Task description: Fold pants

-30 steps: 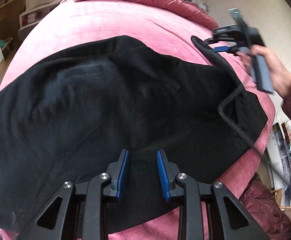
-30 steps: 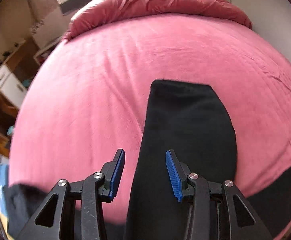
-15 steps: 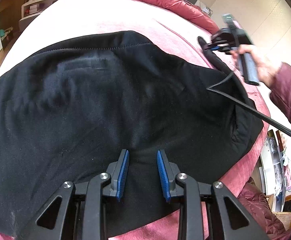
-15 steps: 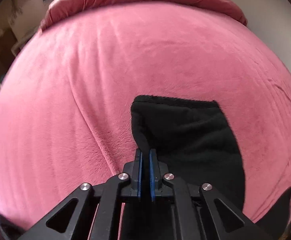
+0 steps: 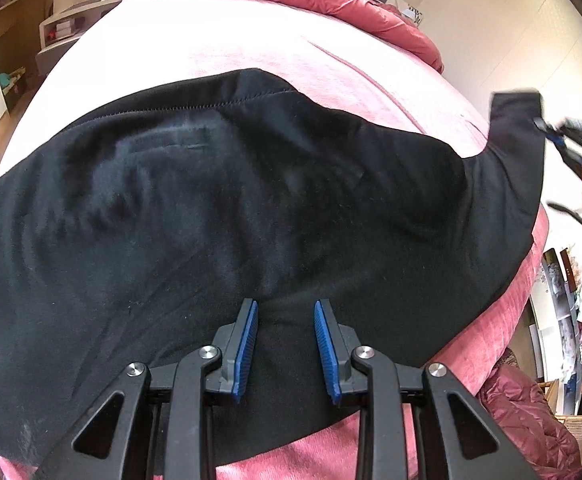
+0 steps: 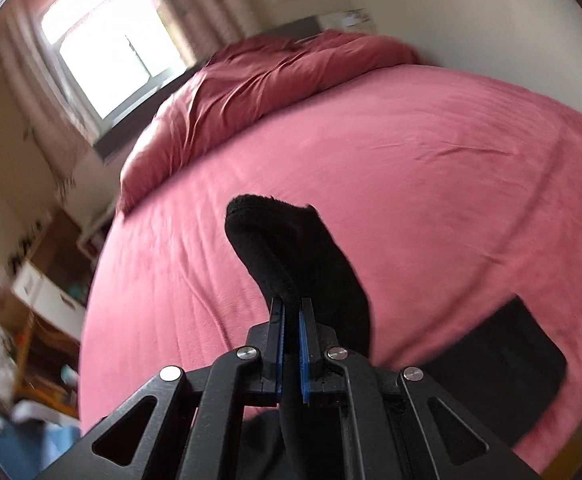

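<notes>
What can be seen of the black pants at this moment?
The black pants are of soft, fleecy-looking cloth, with a stitched hem along the far edge. They lie spread wide across the pink bedcover. The left hand-held gripper sits low over the near part with its pads apart and cloth between them. The right hand-held gripper is shut on the end of one leg, which is raised off the bed; the right wrist view shows that end sticking up past the pads.
</notes>
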A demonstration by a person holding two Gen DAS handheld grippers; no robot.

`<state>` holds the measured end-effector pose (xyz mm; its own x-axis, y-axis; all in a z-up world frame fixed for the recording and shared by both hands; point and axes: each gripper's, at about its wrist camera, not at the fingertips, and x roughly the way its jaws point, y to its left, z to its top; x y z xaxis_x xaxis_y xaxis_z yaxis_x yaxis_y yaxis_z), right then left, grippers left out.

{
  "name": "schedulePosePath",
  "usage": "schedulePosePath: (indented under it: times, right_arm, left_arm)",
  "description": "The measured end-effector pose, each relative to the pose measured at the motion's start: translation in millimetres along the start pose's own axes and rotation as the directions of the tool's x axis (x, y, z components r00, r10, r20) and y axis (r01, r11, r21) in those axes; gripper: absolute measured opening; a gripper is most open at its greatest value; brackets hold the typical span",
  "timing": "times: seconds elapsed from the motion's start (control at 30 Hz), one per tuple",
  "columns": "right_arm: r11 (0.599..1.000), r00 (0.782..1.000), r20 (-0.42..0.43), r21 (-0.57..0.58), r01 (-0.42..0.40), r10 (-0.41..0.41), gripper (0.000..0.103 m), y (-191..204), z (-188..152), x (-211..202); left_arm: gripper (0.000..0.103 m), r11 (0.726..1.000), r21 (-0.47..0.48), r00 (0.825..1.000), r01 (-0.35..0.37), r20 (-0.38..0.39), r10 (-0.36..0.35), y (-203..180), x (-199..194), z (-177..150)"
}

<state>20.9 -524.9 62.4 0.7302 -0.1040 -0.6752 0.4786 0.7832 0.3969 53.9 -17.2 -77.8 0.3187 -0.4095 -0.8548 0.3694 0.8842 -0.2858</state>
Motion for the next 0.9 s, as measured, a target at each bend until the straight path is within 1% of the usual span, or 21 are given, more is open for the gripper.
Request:
schedulePosePath:
  times: [0.03,0.07,0.13,0.17,0.2,0.3,0.37,0.47,0.53,0.6,0.63,0.67,0.73,0.77,0.83,0.9]
  right_arm:
    - [0.999,1.0,0.01,0.039,0.007,-0.008,0.006,-18.5,-5.4,-10.0]
    - [0.997,1.0,0.012,0.079,0.003,-0.004,0.006,-34.9,-10.0,-14.2]
    - [0.986,1.0,0.01,0.166,0.022,-0.024,0.006,-70.9,-22.0,-16.9]
    - [0.973,1.0,0.006,0.231,0.027,-0.029,0.006,-94.9,-33.4,-18.0]
    - [0.962,0.999,0.0,0.27,0.032,-0.033,0.006,-109.2,-42.3,-15.8]
    - [0.935,0.998,-0.028,0.349,0.069,-0.063,0.006,-152.0,-67.9,-13.3]
    - [0.919,0.996,-0.045,0.386,0.083,-0.071,0.006,-171.3,-79.3,-7.4]
    - [0.905,0.997,-0.064,0.421,0.065,-0.041,0.007,-188.8,-89.4,5.8]
    - [0.904,0.998,-0.063,0.424,0.056,-0.032,0.011,-193.3,-91.7,10.7]
    - [0.891,0.997,-0.069,0.451,0.047,-0.018,0.017,-201.8,-93.3,16.0]
    - [0.891,0.997,-0.07,0.45,0.053,-0.024,0.029,-202.0,-94.2,12.6]
    - [0.892,0.997,-0.068,0.448,0.058,-0.031,0.044,-204.5,-92.9,13.7]
    - [0.876,0.999,-0.039,0.482,0.025,-0.007,0.058,-209.6,-91.3,12.5]
    - [0.868,1.0,-0.021,0.497,0.012,-0.002,0.059,-210.4,-90.1,11.0]
    - [0.863,1.0,-0.007,0.505,0.021,-0.021,0.059,-213.0,-85.2,10.9]
    - [0.852,1.0,-0.018,0.523,0.025,-0.018,0.059,-218.4,-80.6,14.9]
  left_arm:
    - [0.03,1.0,0.004,1.0,-0.008,-0.002,0.008,-2.6,-0.9,0.1]
    - [0.03,1.0,0.005,1.0,-0.011,-0.003,0.011,-3.8,-1.5,0.5]
    - [0.03,1.0,0.004,1.0,-0.014,-0.006,0.014,-7.2,-1.5,0.6]
    - [0.03,1.0,0.004,1.0,-0.018,-0.009,0.018,-7.9,-1.8,1.1]
    - [0.03,1.0,0.007,1.0,-0.023,-0.012,0.023,-9.2,-1.8,2.2]
    - [0.03,0.999,0.019,0.999,-0.039,-0.022,0.039,-15.4,-1.0,4.9]
    - [0.03,0.998,0.024,0.998,-0.049,-0.027,0.05,-19.2,1.1,6.1]
    - [0.03,0.998,0.026,0.998,-0.058,-0.033,0.059,-26.6,4.4,9.4]
    - [0.03,0.997,0.031,0.997,-0.066,-0.036,0.067,-28.7,9.3,11.1]
    - [0.03,0.997,0.042,0.997,-0.071,-0.039,0.073,-34.4,11.7,11.7]
    - [0.03,0.996,0.05,0.996,-0.076,-0.038,0.078,-39.3,14.1,12.0]
    - [0.03,0.995,0.059,0.996,-0.079,-0.038,0.082,-42.6,15.3,12.3]
    - [0.03,0.995,0.06,0.996,-0.078,-0.037,0.081,-47.3,17.4,11.9]
    - [0.03,0.995,0.059,0.996,-0.078,-0.037,0.08,-49.0,18.5,11.6]
    - [0.03,0.995,0.056,0.996,-0.079,-0.038,0.081,-51.0,20.7,10.7]
    - [0.03,0.995,0.055,0.996,-0.079,-0.037,0.081,-52.0,21.7,10.7]
